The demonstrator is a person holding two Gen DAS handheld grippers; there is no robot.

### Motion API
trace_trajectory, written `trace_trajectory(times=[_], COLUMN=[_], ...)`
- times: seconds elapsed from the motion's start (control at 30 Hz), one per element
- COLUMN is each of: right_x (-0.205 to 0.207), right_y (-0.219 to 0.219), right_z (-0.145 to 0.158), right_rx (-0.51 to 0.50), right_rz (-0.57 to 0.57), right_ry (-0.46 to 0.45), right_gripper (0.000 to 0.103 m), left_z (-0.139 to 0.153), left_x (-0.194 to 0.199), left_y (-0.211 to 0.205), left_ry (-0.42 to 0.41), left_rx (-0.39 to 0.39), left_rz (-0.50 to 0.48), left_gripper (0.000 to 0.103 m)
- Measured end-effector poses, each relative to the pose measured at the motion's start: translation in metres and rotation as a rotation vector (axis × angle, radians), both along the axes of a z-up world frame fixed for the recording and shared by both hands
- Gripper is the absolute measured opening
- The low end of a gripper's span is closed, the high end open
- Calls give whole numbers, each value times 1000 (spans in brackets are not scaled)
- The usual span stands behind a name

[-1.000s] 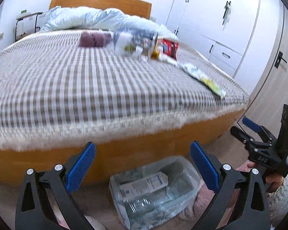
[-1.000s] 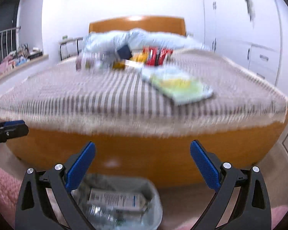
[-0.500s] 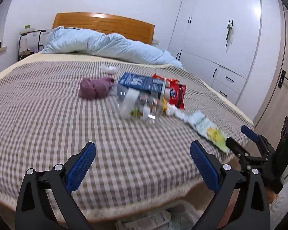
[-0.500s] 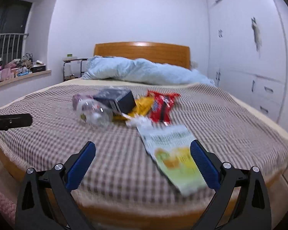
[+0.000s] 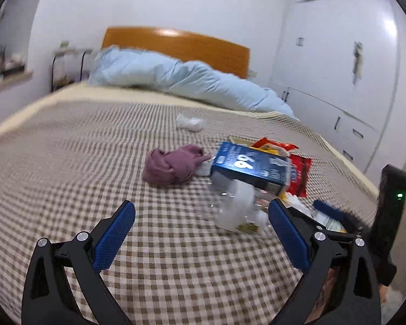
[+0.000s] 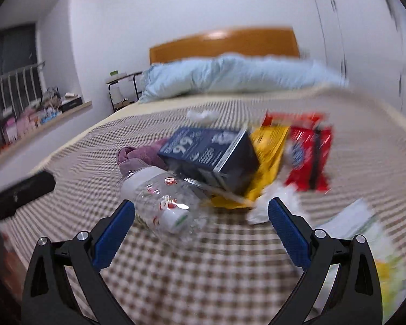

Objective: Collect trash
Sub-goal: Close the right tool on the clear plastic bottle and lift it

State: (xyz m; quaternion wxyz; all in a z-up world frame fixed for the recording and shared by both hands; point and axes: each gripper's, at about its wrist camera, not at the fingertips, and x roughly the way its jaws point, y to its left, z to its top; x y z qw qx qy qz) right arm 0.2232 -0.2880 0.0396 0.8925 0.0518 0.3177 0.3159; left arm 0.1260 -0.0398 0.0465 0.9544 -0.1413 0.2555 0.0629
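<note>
Checked bedspread (image 5: 67, 178) lies bare left of bottle (image 6: 162, 200), both grippers spread.

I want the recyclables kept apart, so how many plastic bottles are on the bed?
1. A clear plastic bottle lies on its side on the checked bedspread, in front of the dark blue box and just ahead of the right gripper. The pile could hide another.

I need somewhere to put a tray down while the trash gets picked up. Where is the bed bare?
Bare checked blanket lies left of the purple cloth, and in front of the left gripper. Crowded: the clear bottle, dark blue box, yellow wrapper and red packet cluster together.
</note>
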Motion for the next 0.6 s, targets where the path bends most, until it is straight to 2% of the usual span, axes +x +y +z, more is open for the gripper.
trace_trajectory(times=[0.1,0.2,0.27,0.33,0.5,0.6], right_x=[23,39,38,37,17,-6], right_y=[8,6,3,2,0,-2], right_z=[-14,-31,-28,-28,-13,10], right_rx=[66,218,242,283,233,119], right_rz=[26,39,39,60,63,49], right_ry=[168,328,331,348,274,149], right_gripper=[95,95,95,78,76,76], left_z=[-7,-17,-22,-27,-31,-28], left_x=[8,13,16,19,21,17], left_y=[17,28,30,28,27,22], left_ry=[16,31,41,55,71,63], left_rx=[-73,-174,-209,-214,-211,-189], left_rz=[35,31,25,23,20,9], left_gripper=[95,95,95,95,95,95])
